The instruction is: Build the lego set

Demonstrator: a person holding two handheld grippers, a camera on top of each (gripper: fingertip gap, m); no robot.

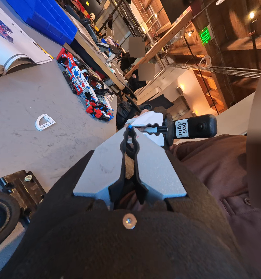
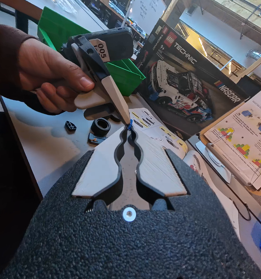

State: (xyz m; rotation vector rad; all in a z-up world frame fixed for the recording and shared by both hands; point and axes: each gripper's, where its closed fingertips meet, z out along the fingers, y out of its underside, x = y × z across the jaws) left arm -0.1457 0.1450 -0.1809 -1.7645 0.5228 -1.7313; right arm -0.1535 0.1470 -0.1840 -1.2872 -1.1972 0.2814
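A blue bin (image 1: 49, 19) is sitting in the upper left of the left wrist view, at the table's far edge. A green exit sign (image 1: 205, 36) is glowing at the upper right, against wooden beams. Two seated people (image 1: 132, 63), their heads covered by mosaic patches, are showing near the upper centre. In the right wrist view a green bin (image 2: 123, 75) is lying at upper centre, and a whiteboard (image 2: 148, 13) is standing behind it at the top.
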